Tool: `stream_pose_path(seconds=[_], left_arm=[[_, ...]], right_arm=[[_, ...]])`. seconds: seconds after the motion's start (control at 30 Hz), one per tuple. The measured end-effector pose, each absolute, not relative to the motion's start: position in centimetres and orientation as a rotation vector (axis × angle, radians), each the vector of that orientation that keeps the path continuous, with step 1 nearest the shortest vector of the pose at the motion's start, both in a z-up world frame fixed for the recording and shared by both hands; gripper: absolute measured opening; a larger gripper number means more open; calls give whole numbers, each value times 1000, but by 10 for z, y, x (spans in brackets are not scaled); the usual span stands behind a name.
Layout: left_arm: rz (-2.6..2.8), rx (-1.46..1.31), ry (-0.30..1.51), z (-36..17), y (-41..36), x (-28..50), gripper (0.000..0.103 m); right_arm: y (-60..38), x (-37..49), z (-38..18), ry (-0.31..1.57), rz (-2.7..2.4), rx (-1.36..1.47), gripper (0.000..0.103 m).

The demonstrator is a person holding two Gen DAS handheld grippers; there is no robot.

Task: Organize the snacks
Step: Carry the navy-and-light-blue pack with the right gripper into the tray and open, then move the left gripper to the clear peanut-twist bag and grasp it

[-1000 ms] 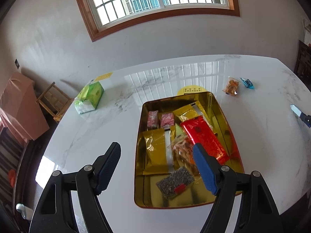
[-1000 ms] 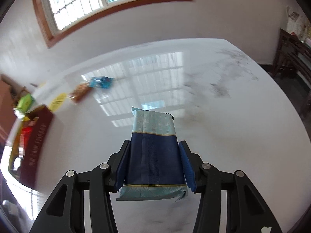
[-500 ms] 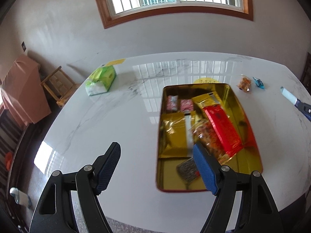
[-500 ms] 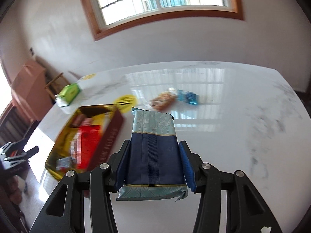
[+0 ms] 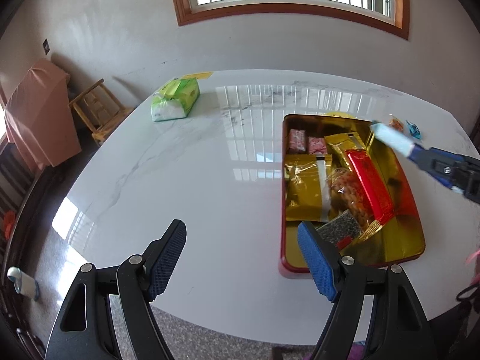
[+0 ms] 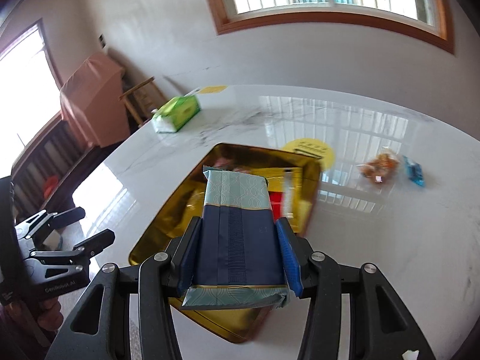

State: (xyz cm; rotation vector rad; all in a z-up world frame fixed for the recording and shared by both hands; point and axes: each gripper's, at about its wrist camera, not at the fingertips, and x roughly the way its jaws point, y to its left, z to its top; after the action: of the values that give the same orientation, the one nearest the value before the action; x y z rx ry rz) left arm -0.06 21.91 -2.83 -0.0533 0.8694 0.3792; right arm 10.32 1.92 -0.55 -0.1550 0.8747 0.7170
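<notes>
1. right gripper [image 6: 237,255] is clamped on a blue pack [image 6: 237,234], pads pressed to both its long sides, pale teal ends sticking out front and back.
2. the pack hangs above the gold tin [image 6: 168,219], over its near half, not touching it.
3. from the left wrist view the same pack [image 5: 391,138] pokes in over the tin's far right corner.
4. left gripper [image 5: 241,258] stands apart and empty, above the bare table [image 5: 195,180] just left of the tin [image 5: 415,240].
5. inside the tin: a red pack [image 5: 369,186], gold packs [image 5: 303,192], two pink sweets [image 5: 306,143] at the far end.
6. right of the tin, an orange snack [image 6: 379,165] and a blue candy [image 6: 414,171] lie on the table, just beside each other.
7. a green tissue pack [image 6: 177,113] sits well beyond the tin, near the table's far left edge.
</notes>
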Motion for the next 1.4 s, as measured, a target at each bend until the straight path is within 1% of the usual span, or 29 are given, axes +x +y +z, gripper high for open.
stream_pose_path(seconds=[0.23, 0.67, 0.87, 0.93, 0.97, 1.0, 1.17, 1.27, 1.4], left_arm=[[382, -38, 858, -28, 224, -6, 77], [361, -64, 880, -36, 229, -8, 77], [363, -61, 883, -36, 227, -8, 77], [363, -56, 883, -36, 226, -8, 77], [362, -53, 882, -36, 225, -8, 77], [364, -50, 883, -36, 224, -8, 77], [360, -29, 889, -36, 216, -8, 78], [354, -5, 888, -34, 209, -7, 78], [351, 30, 878, -31, 198, -6, 78]], right_arm=[[54, 103, -23, 891, 735, -229, 46], [96, 121, -47, 914, 667, -258, 47], [90, 121, -49, 942, 710, -180, 49], [76, 120, -40, 921, 742, -104, 55], [71, 120, -37, 911, 745, -80, 65], [62, 119, -33, 893, 746, -51, 69], [14, 116, -16, 822, 672, -3, 69], [-19, 112, -16, 773, 582, -70, 74], [-87, 120, -28, 761, 393, -158, 74]])
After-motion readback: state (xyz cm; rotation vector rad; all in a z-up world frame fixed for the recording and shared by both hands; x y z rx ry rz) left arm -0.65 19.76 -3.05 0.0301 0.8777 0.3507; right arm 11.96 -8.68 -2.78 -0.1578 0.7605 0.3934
